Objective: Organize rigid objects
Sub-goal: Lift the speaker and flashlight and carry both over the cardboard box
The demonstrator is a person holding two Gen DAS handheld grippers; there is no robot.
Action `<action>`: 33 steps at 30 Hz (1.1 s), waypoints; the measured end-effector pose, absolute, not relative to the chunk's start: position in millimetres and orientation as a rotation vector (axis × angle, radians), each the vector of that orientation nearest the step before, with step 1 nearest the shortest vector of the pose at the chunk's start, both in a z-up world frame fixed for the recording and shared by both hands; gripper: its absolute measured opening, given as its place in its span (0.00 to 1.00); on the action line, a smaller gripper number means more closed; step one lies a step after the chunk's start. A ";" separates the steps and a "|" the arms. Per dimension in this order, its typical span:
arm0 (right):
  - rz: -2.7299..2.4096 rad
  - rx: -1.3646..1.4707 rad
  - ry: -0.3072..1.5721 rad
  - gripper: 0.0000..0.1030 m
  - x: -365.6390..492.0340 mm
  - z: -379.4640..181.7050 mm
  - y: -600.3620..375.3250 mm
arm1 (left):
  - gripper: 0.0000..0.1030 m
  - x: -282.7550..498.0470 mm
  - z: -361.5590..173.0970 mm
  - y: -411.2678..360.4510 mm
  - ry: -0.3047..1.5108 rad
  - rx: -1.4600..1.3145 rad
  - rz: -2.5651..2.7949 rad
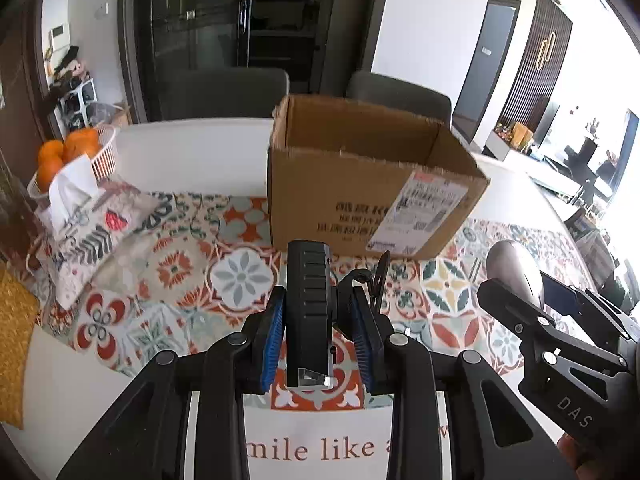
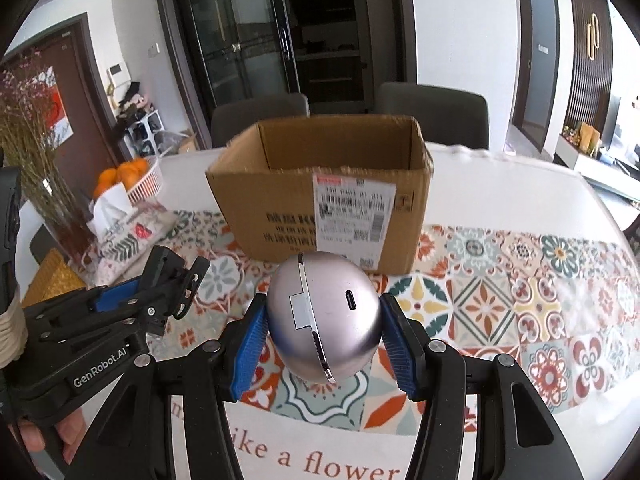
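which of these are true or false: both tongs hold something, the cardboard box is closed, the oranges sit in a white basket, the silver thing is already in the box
1. Both tongs hold something: true. The left tongs clamp a black phone holder; the right tongs clamp a silver egg-shaped device.
2. The cardboard box is closed: false. Its top is open.
3. The oranges sit in a white basket: true.
4. The silver device is already in the box: false. It is held in front of the box, above the patterned cloth.
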State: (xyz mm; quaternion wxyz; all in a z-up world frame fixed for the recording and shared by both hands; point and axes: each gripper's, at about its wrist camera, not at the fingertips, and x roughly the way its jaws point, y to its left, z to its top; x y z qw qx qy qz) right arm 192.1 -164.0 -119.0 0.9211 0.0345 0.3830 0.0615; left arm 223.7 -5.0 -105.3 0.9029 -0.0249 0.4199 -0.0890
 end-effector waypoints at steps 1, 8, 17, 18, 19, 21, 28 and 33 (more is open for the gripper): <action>0.125 0.069 0.781 0.54 193.1 -116.7 -163.6 | 0.30 225.2 -100.2 -3.5 0.857 -0.054 -0.185; 0.127 0.056 0.728 0.54 203.6 -90.7 -156.6 | 0.30 235.5 -76.3 0.4 0.803 -0.056 -0.190; 0.118 0.049 0.657 0.54 216.0 -63.8 -157.0 | 0.30 250.1 -49.4 -2.1 0.738 -0.033 -0.207; 0.117 0.050 0.653 0.54 217.8 -61.9 -157.6 | 0.30 251.3 -47.3 -2.1 0.733 -0.032 -0.210; 0.116 0.052 0.648 0.54 219.9 -60.1 -158.4 | 0.30 254.8 -43.9 -2.7 0.726 -0.031 -0.214; 0.114 0.053 0.638 0.54 224.4 -56.0 -159.4 | 0.30 259.9 -39.6 -3.5 0.716 -0.028 -0.217; 0.109 0.071 0.619 0.54 242.5 -48.8 -162.7 | 0.30 280.8 -30.4 -9.0 0.702 -0.022 -0.220; 0.105 0.073 0.611 0.54 259.1 -46.9 -164.3 | 0.30 298.7 -28.3 -12.3 0.693 -0.014 -0.224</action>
